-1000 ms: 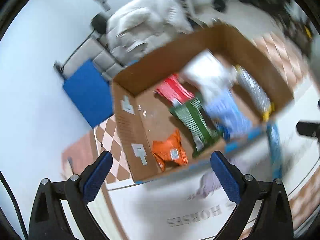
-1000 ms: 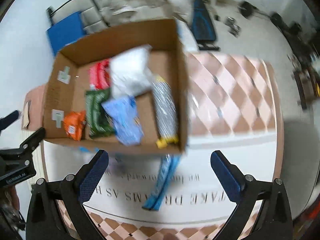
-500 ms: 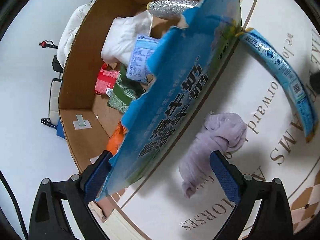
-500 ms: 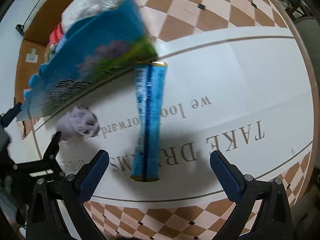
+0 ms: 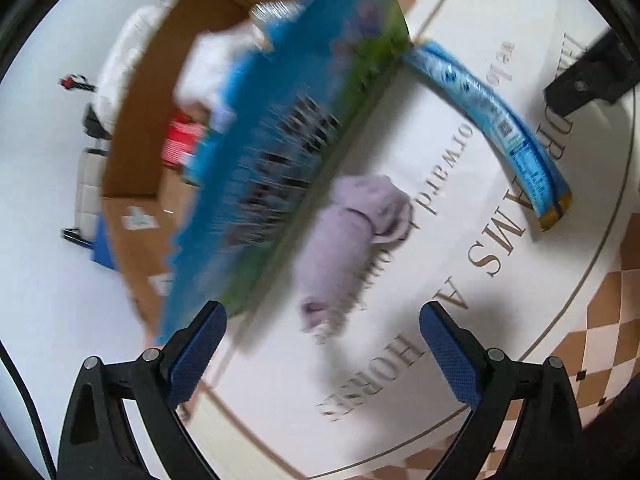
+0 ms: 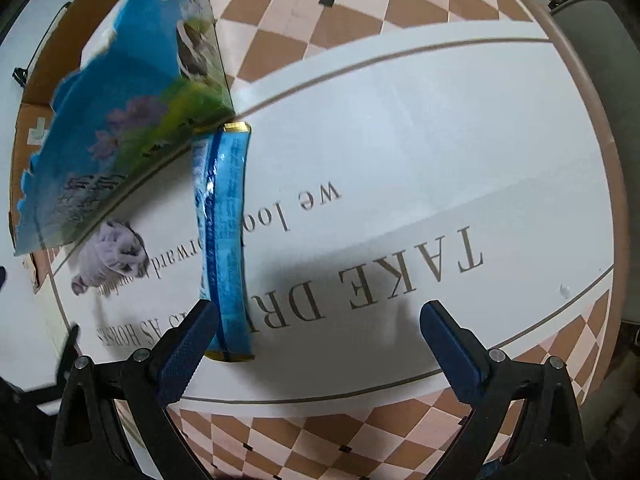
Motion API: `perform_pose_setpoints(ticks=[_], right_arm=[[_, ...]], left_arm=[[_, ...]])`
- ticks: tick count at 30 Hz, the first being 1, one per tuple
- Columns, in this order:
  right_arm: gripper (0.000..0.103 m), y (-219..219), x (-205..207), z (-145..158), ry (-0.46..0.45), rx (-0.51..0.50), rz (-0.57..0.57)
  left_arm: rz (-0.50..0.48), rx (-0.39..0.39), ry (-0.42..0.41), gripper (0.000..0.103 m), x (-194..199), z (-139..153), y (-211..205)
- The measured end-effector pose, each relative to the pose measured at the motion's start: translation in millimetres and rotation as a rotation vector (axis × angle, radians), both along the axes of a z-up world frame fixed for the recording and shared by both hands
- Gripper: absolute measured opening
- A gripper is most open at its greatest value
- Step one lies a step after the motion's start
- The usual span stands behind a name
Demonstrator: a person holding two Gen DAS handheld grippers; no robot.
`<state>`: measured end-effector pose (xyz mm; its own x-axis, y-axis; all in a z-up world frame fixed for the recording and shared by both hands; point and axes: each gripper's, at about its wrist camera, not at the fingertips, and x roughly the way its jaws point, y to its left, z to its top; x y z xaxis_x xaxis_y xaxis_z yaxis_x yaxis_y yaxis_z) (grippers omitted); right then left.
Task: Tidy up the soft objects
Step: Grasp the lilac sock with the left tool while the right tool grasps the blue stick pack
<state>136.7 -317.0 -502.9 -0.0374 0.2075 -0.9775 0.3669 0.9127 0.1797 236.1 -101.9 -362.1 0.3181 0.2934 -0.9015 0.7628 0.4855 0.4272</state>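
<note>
A crumpled lilac cloth [image 5: 352, 236] lies on the white lettered mat [image 5: 460, 280], just ahead of my left gripper [image 5: 322, 352], which is open and empty above it. It also shows in the right wrist view [image 6: 110, 254]. A long blue snack packet [image 6: 224, 236] lies on the mat ahead of my right gripper [image 6: 318, 344], which is open and empty; the packet's near end lies by the left finger. The packet also shows in the left wrist view [image 5: 496, 128]. The cardboard box [image 5: 132, 152] with a blue printed side [image 5: 280, 152] holds several soft packets.
The mat [image 6: 400, 140] lies on a brown and pink checkered floor [image 6: 320, 12]. The box's blue side [image 6: 120, 128] stands left of the packet. The right gripper's black body [image 5: 588, 80] shows at the left view's upper right. White cushions [image 5: 124, 64] lie beyond the box.
Both grippers have dropped from above the box down toward the mat. The left has closed in on the lilac cloth, the right on the blue packet. Both stay open.
</note>
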Motion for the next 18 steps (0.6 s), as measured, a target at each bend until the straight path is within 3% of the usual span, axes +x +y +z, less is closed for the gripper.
perform_pose_setpoints(ticks=[3,7,8,9,11,14,16,18], right_arm=[[0.100,7.2,-1.0,-3.2,0.006,0.001,0.025],[0.093,23.1,-1.7,-6.0,0.007,0.010,0.060],[0.087,31.6,0.9,-7.0,0.009,0.013,0.068],[0.086,34.3,2.5,-7.4,0.009,0.017,0.074],[0.083,38.0,9.0,-7.8,0.000,0.025,0.077],[0.076,47.5,21.4,-12.9,-0.005,0.027,0.088],[0.071,56.9,29.4,-18.3,-0.003,0.027,0.095],[0.070,63.8,38.3,-20.8,0.000,0.026,0.104]], left_arm=[[0.042,-0.005,0.061,0.099,13.7,-25.7,-3.7],[0.051,-0.027,0.087,0.096,24.7,-39.1,-16.4],[0.054,-0.030,0.093,0.092,26.3,-41.0,-18.4],[0.061,-0.035,0.112,0.080,27.6,-44.1,-21.1],[0.065,-0.017,0.092,0.077,29.8,-49.6,-24.4],[0.088,-0.033,0.089,0.061,30.8,-50.4,-21.9],[0.145,-0.048,0.131,0.046,29.3,-51.2,-14.4],[0.223,-0.084,0.196,0.040,27.4,-52.2,-3.2]])
